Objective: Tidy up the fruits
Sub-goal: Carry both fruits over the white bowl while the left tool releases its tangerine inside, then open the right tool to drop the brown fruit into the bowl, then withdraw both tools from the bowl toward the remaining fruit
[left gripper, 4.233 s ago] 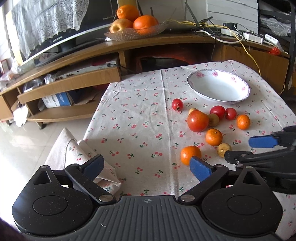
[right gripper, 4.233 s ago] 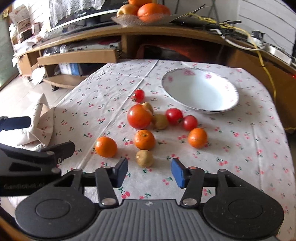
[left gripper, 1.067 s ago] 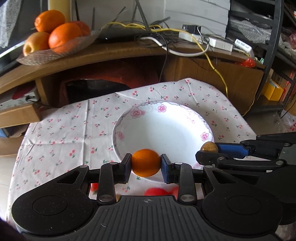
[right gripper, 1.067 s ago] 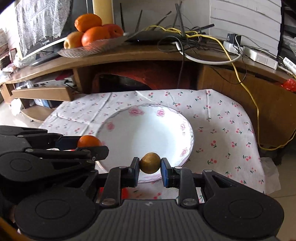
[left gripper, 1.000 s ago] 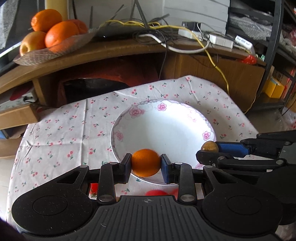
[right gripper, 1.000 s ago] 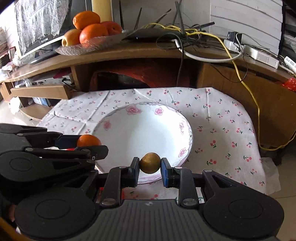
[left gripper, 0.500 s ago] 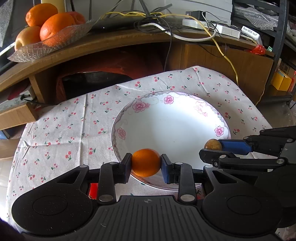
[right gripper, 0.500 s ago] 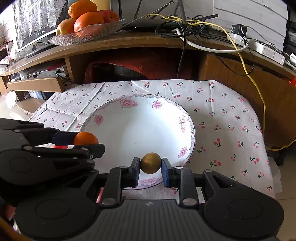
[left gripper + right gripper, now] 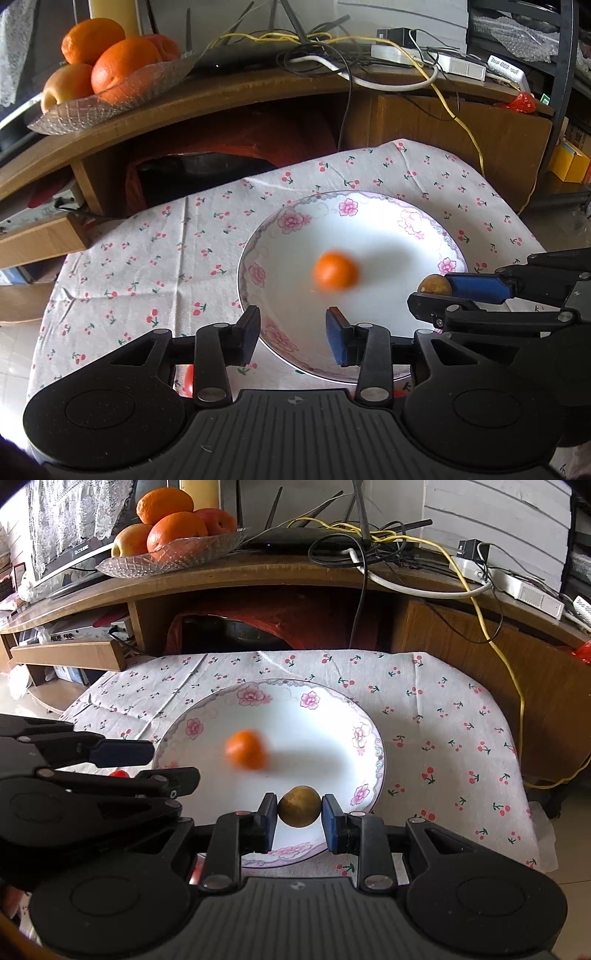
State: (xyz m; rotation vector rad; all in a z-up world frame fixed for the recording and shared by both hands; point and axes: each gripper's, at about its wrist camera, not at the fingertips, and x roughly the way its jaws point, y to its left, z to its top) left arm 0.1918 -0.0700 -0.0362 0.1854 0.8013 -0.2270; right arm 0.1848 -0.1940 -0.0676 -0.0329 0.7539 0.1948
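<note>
orange [image 9: 335,271]: small, round, bright, motion-blurred in both views, lying free inside the plate [image 9: 373,221] near its centre, clear of both grippers. plate: white, shallow, with pink flowers and a grey scroll band round the rim, resting on a cherry-print cloth [image 9: 147,254].

left gripper [image 9: 293,334]: jaws apart, nothing between the 2 blue pads, poised at the plate's near rim.

right gripper [image 9: 299,821]: jaws clamped on a small brown fruit [image 9: 299,806], dull olive-brown and round, held over the plate's near rim.

red fruit [image 9: 119,774]: a small part shows beside the plate, behind the left gripper.

shelf behind: glass dish [image 9: 173,559] with oranges and apples.
</note>
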